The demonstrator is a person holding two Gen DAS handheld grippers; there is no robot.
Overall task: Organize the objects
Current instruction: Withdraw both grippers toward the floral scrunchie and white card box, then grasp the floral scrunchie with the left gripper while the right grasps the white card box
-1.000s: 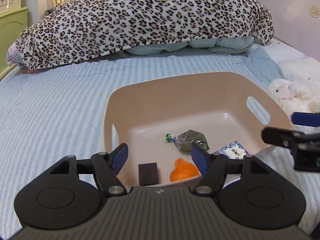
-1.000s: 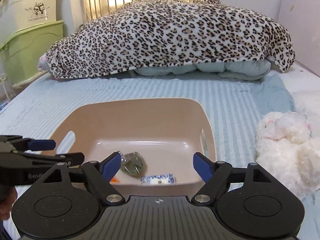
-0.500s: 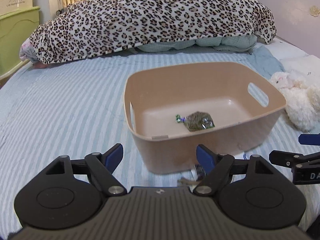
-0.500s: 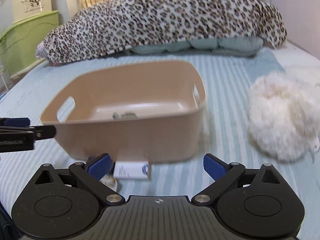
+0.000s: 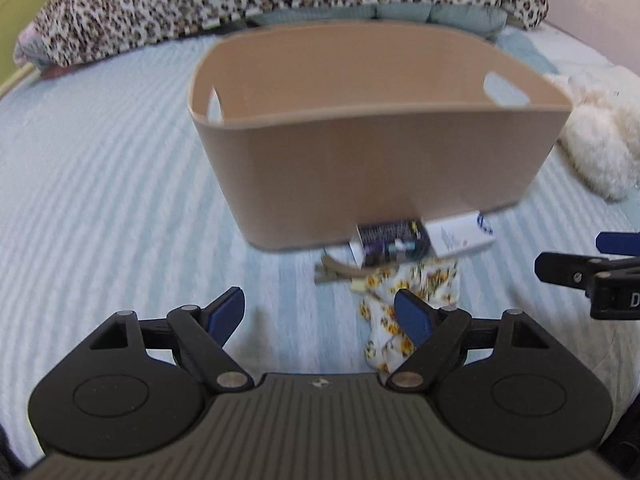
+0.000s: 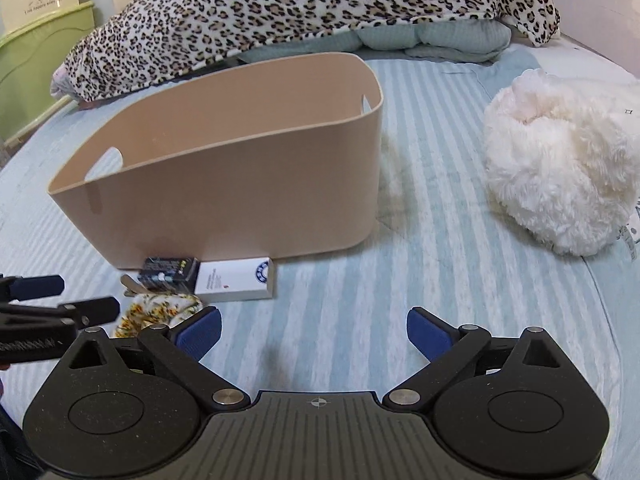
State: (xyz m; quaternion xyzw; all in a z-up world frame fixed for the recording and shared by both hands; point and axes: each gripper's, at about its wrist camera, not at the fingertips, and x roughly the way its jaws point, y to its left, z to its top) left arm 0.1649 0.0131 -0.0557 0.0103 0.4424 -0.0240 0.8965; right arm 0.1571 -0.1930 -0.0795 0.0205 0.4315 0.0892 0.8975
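Clutter lies in a small heap on a bed (image 6: 400,300) covered with a pale blue striped sheet, touching the near wall of a tan bin (image 6: 240,184). The heap holds a white box (image 6: 236,280) with a blue round mark, a dark box (image 6: 170,270) leaning against it, a tan hair clip (image 5: 340,271) and a yellow flowered cloth (image 5: 404,300). These small things are, most likely, what is to be sorted into the bin; from this low angle its inside cannot be seen.

The bin sits upright with a slot handle cut in each end wall, so it could be lifted from both sides. Its open top faces up, ready to take things dropped in.

The left tool (image 5: 320,312) hovers low over the sheet, jaws spread wide and holding nothing. Its right blue pad sits in front of the flowered cloth, which suggests that the cloth is the nearest pick. The right tool (image 6: 314,334) is also spread wide and empty, aimed at bare sheet just right of the white box. Each tool shows at the edge of the other's view, so the two are close together, flanking the heap.

A fluffy white toy (image 6: 560,168) rests to the right of the bin, apart from it. Behind, a leopard blanket (image 6: 304,8) is piled over a pale green quilt (image 6: 432,38). A green cabinet (image 6: 36,80) stands at far left.
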